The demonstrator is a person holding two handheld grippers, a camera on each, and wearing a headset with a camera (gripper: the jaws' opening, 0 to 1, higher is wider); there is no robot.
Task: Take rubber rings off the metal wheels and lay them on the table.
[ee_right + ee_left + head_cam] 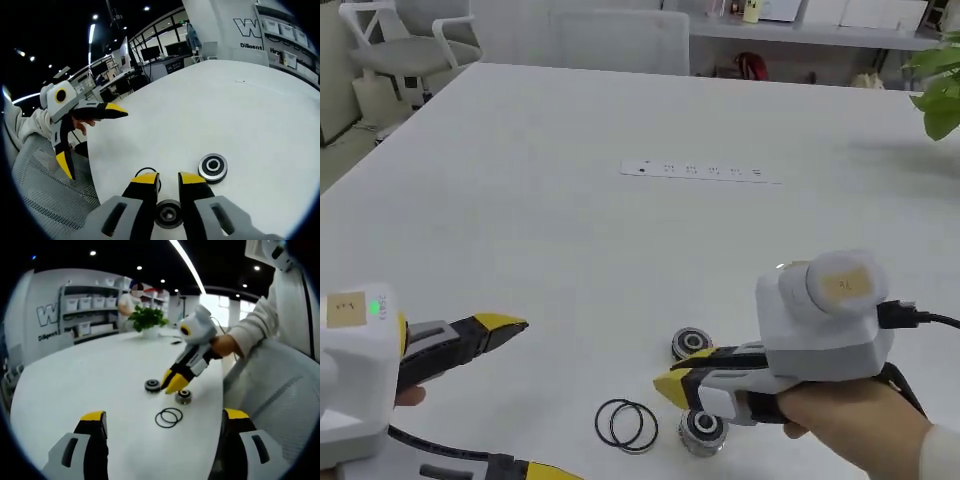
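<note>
On the white wall [30, 335] just left of the storage shelves [85, 315], in the left gripper view: a large dark "W", cut short, with smaller "Diligent" under it. Same "W" and "Diligent" left of those shelves in the right gripper view, plus a further line nearer the shelves, too small to read. On the left gripper [549, 397], a tan label [347, 309]; on the right gripper [670, 385], another tan label [844, 285]; marks on both illegible.

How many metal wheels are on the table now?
2: the far wheel just beyond the right gripper, the near wheel by its tips, beside the loose rubber rings.
</note>
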